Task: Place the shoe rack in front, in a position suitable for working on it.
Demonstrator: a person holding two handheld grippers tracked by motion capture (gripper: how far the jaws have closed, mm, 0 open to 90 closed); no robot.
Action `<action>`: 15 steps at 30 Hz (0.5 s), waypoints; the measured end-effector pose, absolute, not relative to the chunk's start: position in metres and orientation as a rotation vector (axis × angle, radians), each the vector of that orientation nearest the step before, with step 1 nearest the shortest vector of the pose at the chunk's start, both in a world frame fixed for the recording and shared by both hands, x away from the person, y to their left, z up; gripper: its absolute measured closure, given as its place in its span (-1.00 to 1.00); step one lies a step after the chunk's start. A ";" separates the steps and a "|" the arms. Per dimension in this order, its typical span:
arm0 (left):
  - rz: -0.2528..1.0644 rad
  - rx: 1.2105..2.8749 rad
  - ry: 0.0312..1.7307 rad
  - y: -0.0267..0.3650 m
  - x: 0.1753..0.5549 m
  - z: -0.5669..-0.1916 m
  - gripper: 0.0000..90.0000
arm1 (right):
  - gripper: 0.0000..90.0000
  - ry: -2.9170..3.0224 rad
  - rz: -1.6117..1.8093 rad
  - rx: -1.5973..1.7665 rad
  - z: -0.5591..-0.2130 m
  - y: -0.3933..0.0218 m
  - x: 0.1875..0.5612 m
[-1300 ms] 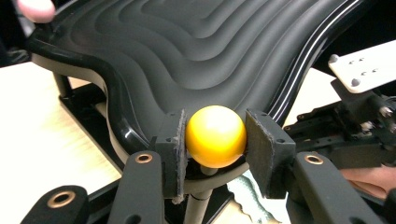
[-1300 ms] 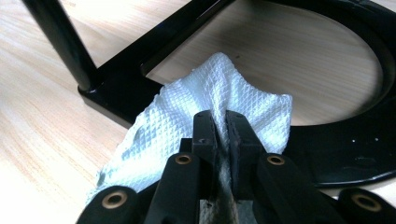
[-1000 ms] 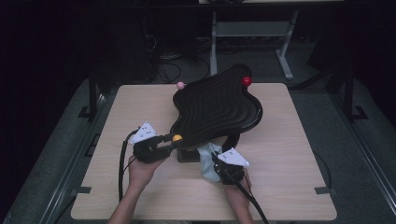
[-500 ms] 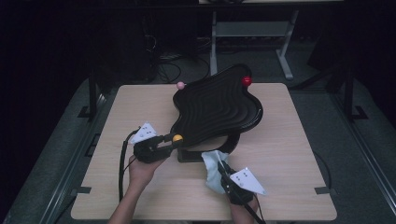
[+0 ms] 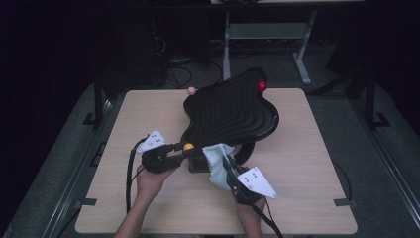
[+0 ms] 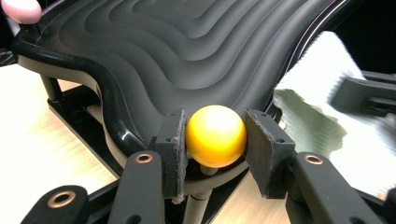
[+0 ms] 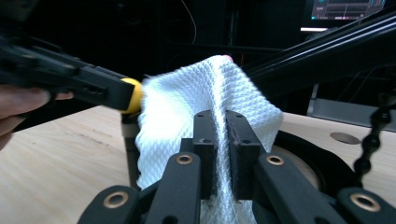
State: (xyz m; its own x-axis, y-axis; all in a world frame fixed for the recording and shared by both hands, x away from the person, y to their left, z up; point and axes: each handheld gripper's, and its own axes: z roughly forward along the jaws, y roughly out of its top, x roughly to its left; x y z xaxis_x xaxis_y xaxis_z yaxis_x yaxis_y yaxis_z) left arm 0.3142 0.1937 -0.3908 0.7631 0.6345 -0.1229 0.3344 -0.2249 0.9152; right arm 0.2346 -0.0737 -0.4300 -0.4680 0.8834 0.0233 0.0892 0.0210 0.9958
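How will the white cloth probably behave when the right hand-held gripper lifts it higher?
The white cloth is probably floppy: it drapes in folds around the right hand-held gripper, whose jaws pinch it. It looks thin and woven, so likely light. Its loose edge hangs near the yellow ball, so it may drag against it.

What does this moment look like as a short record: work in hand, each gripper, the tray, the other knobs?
work: wiping a black wavy tray while one knob is held
left gripper: shut on the yellow ball knob at the tray's near edge
right gripper: shut on a white cloth, lifted beside the yellow ball knob
tray: tilted on a dark stand, on a wooden table
other knobs: red ball and pink ball at the far rim
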 end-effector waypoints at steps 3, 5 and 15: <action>0.334 1.834 0.744 0.193 0.314 -0.391 0.34 | 0.86 1.671 1.512 1.003 -0.434 -0.061 0.242; 0.332 1.833 0.746 0.193 0.314 -0.391 0.34 | 0.86 1.737 1.512 0.968 -0.440 -0.041 0.243; 0.319 1.833 0.738 0.194 0.315 -0.391 0.33 | 0.86 1.651 1.410 0.990 -0.427 -0.064 0.244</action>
